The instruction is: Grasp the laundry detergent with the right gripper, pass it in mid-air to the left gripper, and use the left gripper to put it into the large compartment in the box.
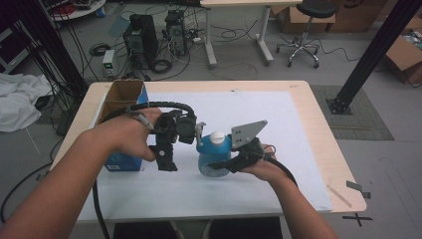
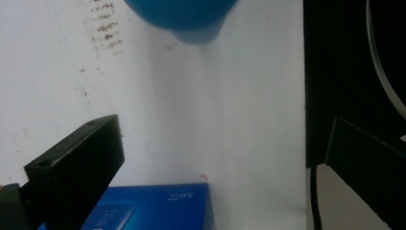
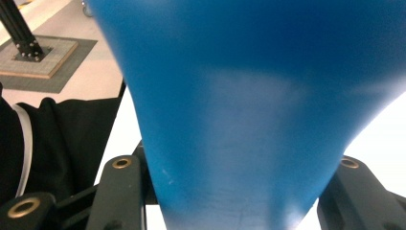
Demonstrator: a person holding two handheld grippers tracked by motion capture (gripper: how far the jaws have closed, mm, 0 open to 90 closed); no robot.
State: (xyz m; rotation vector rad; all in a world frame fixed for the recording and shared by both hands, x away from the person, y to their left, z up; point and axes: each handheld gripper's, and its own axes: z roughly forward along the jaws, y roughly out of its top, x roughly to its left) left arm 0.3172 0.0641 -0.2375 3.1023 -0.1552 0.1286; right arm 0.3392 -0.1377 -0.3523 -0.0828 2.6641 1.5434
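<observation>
The right gripper (image 1: 219,166) holds a blue bottle (image 1: 214,158). In the right gripper view the two black jaws press on both sides of the bottle (image 3: 249,110), low down where it gets thin, so the jaws are clamped tight on it. The bottle has a white cap (image 1: 217,136) on top. From above, the bottle sits between the two grippers, over the white sheet (image 1: 278,129) on the table (image 1: 318,114). It is hard to tell if the bottom of the bottle touches the sheet or hangs a little above it.

The left gripper (image 1: 166,162) has its jaws wide apart. In the left gripper view nothing is between them. One jaw is at the left and the other at the right, with bare white sheet (image 2: 201,110) in the gap. The blue bottle (image 2: 184,17) shows at the top of that view, past the jaw tips and not touching them. A blue box (image 2: 158,206) lies low between the jaws, close to the gripper. From above, this blue box (image 1: 122,162) is partly hidden by the left hand (image 1: 132,134).

An open cardboard box (image 1: 122,94) stands behind the left hand. Its inside is too dark to see.

In the right gripper view the bottle is so close that its top and cap are cut off.
</observation>
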